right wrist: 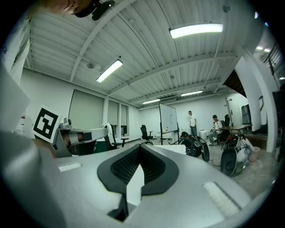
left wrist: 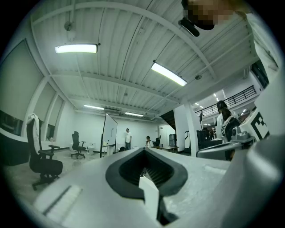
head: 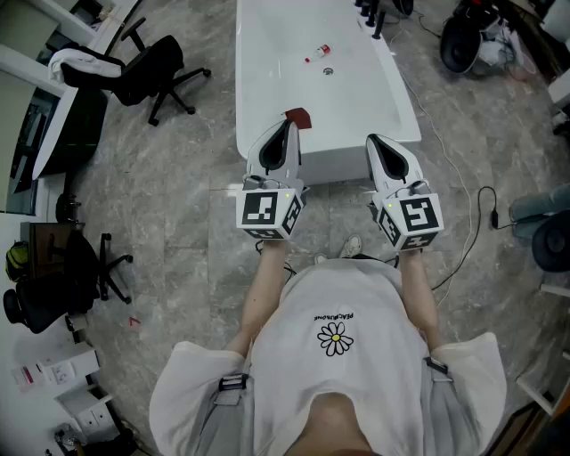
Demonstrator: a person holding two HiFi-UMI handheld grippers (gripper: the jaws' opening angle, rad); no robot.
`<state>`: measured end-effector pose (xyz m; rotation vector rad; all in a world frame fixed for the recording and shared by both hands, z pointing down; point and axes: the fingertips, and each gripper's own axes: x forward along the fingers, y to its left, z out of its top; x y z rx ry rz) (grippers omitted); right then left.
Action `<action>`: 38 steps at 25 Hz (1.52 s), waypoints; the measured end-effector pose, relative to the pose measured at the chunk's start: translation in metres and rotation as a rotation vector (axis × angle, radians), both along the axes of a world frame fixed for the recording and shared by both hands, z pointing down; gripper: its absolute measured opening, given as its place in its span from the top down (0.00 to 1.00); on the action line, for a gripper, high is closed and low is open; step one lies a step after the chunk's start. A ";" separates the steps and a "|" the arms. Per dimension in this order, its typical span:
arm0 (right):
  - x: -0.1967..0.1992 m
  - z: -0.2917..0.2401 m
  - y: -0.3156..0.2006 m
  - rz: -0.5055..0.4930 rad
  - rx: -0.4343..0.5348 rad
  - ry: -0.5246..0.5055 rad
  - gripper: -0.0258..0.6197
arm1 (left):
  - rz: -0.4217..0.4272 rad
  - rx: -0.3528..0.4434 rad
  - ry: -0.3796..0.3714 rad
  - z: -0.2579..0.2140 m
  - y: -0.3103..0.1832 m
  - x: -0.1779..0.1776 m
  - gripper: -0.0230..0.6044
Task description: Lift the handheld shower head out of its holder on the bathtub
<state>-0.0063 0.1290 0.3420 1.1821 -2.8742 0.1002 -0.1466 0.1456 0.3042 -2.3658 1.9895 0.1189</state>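
Note:
A white bathtub point(head: 267, 80) stretches away from me in the head view. Dark tap fittings point(head: 372, 16) stand at its far right rim; the shower head cannot be told apart among them. My left gripper point(head: 287, 126) is held over the tub's near rim, jaws together with nothing in them. The right gripper point(head: 375, 142) is level with it, also shut and empty. Both gripper views look up across the room: the left gripper point(left wrist: 144, 150) and the right gripper point(right wrist: 139, 147) show only closed jaws, no tub.
A red object point(head: 299, 117) lies on the near rim beside the left gripper. A small red and white item point(head: 320, 53) and the drain point(head: 328, 70) are inside the tub. Office chairs point(head: 150, 73) stand to the left; a cable point(head: 474, 223) runs over the floor to the right.

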 end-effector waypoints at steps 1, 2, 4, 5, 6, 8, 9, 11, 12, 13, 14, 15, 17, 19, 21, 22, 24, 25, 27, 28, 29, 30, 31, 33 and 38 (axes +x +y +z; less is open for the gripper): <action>0.003 -0.001 0.000 0.001 0.003 0.000 0.92 | 0.005 0.004 -0.002 0.002 -0.001 0.003 0.96; 0.005 -0.001 -0.001 0.003 0.005 0.001 0.92 | 0.009 0.006 -0.003 0.004 -0.002 0.005 0.96; 0.010 -0.001 -0.001 0.007 0.005 0.004 0.92 | 0.015 0.004 -0.004 0.006 -0.004 0.010 0.96; 0.012 0.000 -0.002 0.010 0.004 0.005 0.92 | 0.018 0.002 -0.004 0.007 -0.004 0.012 0.96; 0.014 0.001 -0.003 0.013 0.001 0.005 0.92 | 0.021 0.001 -0.004 0.009 -0.005 0.014 0.96; 0.017 0.005 -0.005 0.019 -0.006 0.005 0.92 | 0.027 -0.003 -0.005 0.011 -0.008 0.017 0.96; 0.017 0.008 -0.006 0.020 -0.012 0.006 0.92 | 0.030 -0.007 -0.006 0.013 -0.008 0.018 0.96; 0.015 0.012 -0.006 0.018 -0.022 0.006 0.92 | 0.032 -0.018 -0.003 0.018 -0.009 0.016 0.96; 0.014 0.012 -0.006 0.018 -0.025 0.003 0.92 | 0.031 -0.024 0.001 0.019 -0.009 0.014 0.96; 0.014 0.012 -0.008 0.021 -0.027 -0.004 0.92 | 0.030 -0.028 0.005 0.020 -0.011 0.013 0.96; 0.015 0.011 -0.010 0.026 -0.028 -0.013 0.92 | 0.029 -0.030 0.008 0.021 -0.012 0.013 0.96; 0.017 0.010 -0.013 0.031 -0.031 -0.024 0.92 | 0.028 -0.031 0.009 0.021 -0.015 0.013 0.96; 0.023 0.010 -0.021 0.038 -0.038 -0.041 0.92 | 0.026 -0.031 0.008 0.021 -0.019 0.015 0.96; 0.027 0.013 -0.027 0.046 -0.045 -0.051 0.92 | 0.021 -0.037 0.007 0.021 -0.023 0.016 0.96; 0.029 0.017 -0.032 0.050 -0.049 -0.058 0.92 | 0.017 -0.046 0.006 0.024 -0.026 0.015 0.96; 0.030 0.019 -0.033 0.049 -0.051 -0.061 0.92 | 0.017 -0.048 0.004 0.026 -0.029 0.014 0.96; 0.032 0.022 -0.035 0.045 -0.054 -0.063 0.92 | 0.017 -0.054 0.000 0.030 -0.034 0.014 0.96; 0.034 0.024 -0.036 0.042 -0.054 -0.064 0.92 | 0.018 -0.057 -0.003 0.031 -0.036 0.015 0.96; 0.042 0.024 -0.041 0.045 -0.054 -0.075 0.92 | 0.026 -0.057 -0.013 0.030 -0.042 0.021 0.96; 0.047 0.024 -0.044 0.053 -0.055 -0.083 0.92 | 0.035 -0.055 -0.019 0.029 -0.046 0.026 0.96; 0.053 0.024 -0.049 0.065 -0.057 -0.092 0.92 | 0.046 -0.054 -0.026 0.028 -0.050 0.031 0.96; 0.058 0.025 -0.053 0.077 -0.061 -0.099 0.92 | 0.057 -0.056 -0.033 0.029 -0.054 0.035 0.96; 0.062 0.025 -0.056 0.086 -0.066 -0.105 0.92 | 0.066 -0.060 -0.039 0.030 -0.057 0.039 0.96; 0.070 0.025 -0.057 0.100 -0.067 -0.112 0.92 | 0.081 -0.071 -0.046 0.034 -0.061 0.046 0.96; 0.086 0.011 -0.073 0.131 -0.046 -0.138 0.92 | 0.123 -0.075 -0.027 0.029 -0.082 0.063 0.96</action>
